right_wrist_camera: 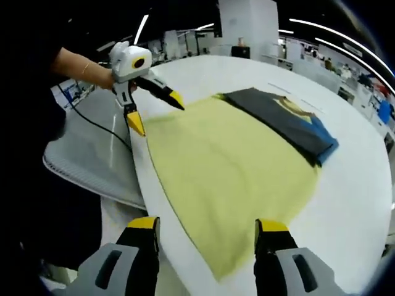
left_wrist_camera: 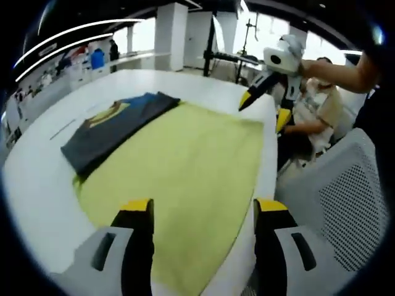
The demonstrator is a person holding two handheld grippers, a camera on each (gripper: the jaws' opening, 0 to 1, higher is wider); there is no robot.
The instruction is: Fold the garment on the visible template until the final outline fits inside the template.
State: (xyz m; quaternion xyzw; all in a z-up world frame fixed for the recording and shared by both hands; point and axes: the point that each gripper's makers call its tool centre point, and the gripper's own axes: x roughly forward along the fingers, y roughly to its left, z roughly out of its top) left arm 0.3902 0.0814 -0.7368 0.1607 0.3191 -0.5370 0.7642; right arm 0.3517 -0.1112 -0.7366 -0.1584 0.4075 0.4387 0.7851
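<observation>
1. Garment (left_wrist_camera: pixel 117 126) — dark grey with blue and yellow panels, folded into a narrow strip — lies along the far edge of the yellow template (left_wrist_camera: pixel 185 179) on a white round table (left_wrist_camera: pixel 37 179).
2. Left gripper (left_wrist_camera: pixel 203 213) hovers over the template's near edge, jaws wide apart, holding nothing.
3. Right gripper (right_wrist_camera: pixel 207 231) — likewise spread and empty — hangs over the opposite edge.

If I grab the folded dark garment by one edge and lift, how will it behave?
The folded dark garment is probably floppy: it lies flat and limp on the yellow template, so lifting one edge would likely undo the layers. It looks thin and light. Pushed, it may bunch or drag the yellow template along the white table.
</observation>
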